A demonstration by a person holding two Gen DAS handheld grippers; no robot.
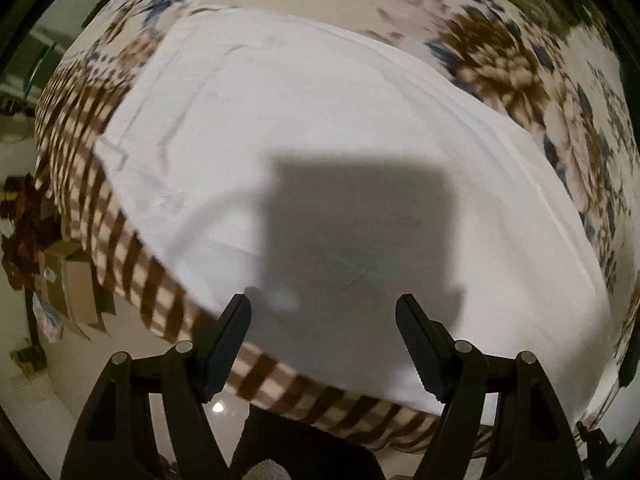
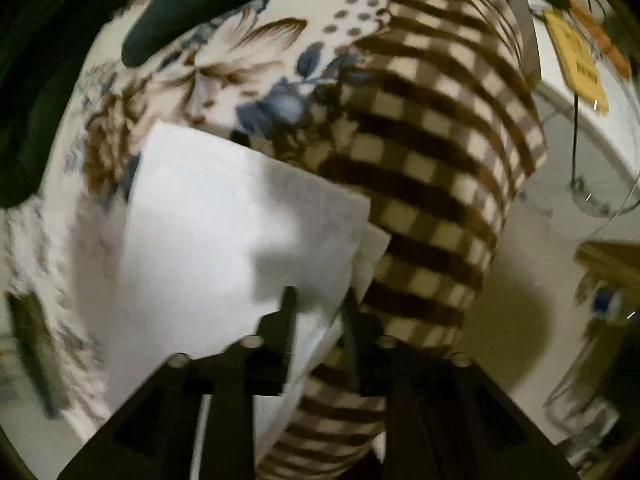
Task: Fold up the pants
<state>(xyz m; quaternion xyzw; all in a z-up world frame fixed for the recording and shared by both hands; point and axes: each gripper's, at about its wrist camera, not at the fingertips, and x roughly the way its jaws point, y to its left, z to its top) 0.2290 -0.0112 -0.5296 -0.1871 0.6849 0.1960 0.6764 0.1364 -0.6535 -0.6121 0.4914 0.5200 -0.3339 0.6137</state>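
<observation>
The left gripper (image 1: 323, 312) points straight down over white pants (image 1: 320, 128) spread flat on a bed, its jaws standing wide apart with nothing between them. Its square shadow (image 1: 360, 232) falls across the cloth just ahead of the fingertips. The pants cover most of the left wrist view, lying on a blanket (image 1: 520, 68) printed with brown and blue flowers and edged with a brown-and-cream checked border (image 1: 120, 236) that hangs over the side of the bed. Layered edges of the cloth run along the far right side of the garment. Cardboard boxes (image 1: 72, 284) sit on the pale floor beside the bed.

The right gripper (image 2: 318, 300) tilts steeply downward at the edge of the bed, its jaws set close together with a corner of the white pants (image 2: 208, 216) between them; the picture is blurred, and whether the pads press on the cloth cannot be told. The folded corner juts out over the checked border (image 2: 432, 168), and part of the cloth hangs down between the fingers. A dark cushion-like object (image 2: 192, 4) lies on the flowered blanket at the far side. A yellow tag (image 2: 576, 60) hangs at upper right near a white rounded object; there is dark print on the tag, too blurred to read. No other writing or brand shows in either view.
</observation>
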